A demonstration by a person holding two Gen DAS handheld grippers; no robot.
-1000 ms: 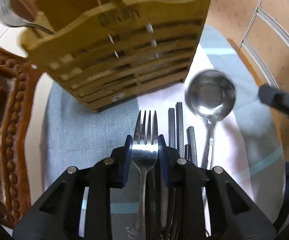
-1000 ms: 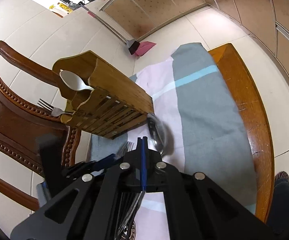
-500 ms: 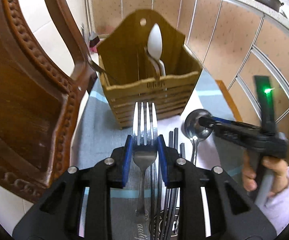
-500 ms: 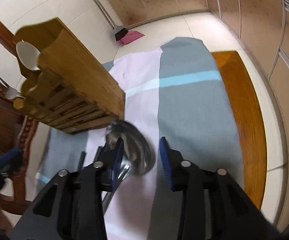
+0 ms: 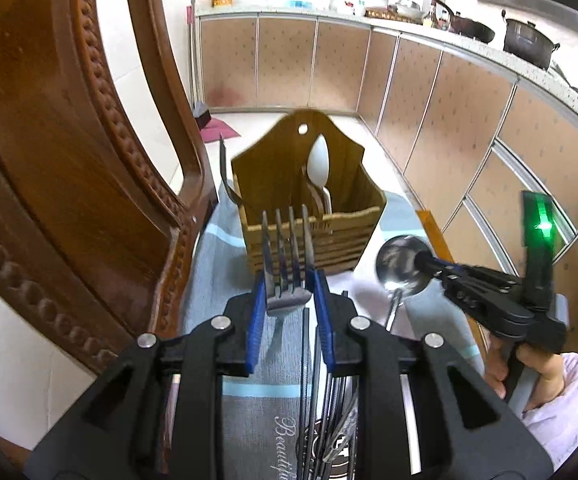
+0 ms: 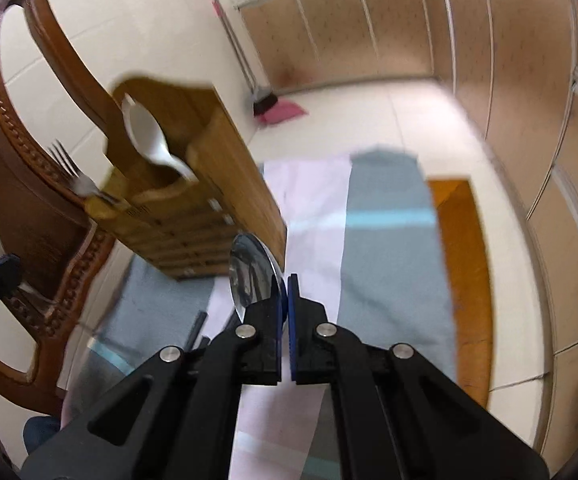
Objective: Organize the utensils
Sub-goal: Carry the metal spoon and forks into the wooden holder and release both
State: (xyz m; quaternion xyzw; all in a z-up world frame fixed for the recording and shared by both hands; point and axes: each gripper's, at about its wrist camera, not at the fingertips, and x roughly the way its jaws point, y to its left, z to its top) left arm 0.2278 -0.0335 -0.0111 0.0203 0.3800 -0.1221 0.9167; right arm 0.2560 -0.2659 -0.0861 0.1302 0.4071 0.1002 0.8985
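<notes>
My left gripper (image 5: 289, 284) is shut on a steel fork (image 5: 288, 248) and holds it above the cloth, tines pointing at the wooden utensil holder (image 5: 313, 232). The holder has a white spoon (image 5: 317, 164) and a fork in it. My right gripper (image 6: 285, 292) is shut on the rim of a steel ladle (image 6: 254, 280), which is raised beside the holder (image 6: 209, 184); the ladle also shows in the left wrist view (image 5: 403, 266). Several dark utensils (image 5: 329, 420) lie on the cloth under my left gripper.
A carved wooden chair back (image 5: 69, 160) stands close on the left of the holder. The table (image 6: 461, 264) is covered by a grey and pink cloth (image 6: 385, 240). Kitchen cabinets (image 5: 429, 112) lie beyond, and a broom (image 6: 263, 100) stands on the floor.
My left gripper has lifted the fork off the cloth and tilted up. My right gripper opened, then closed on the ladle's bowl and raised it.
</notes>
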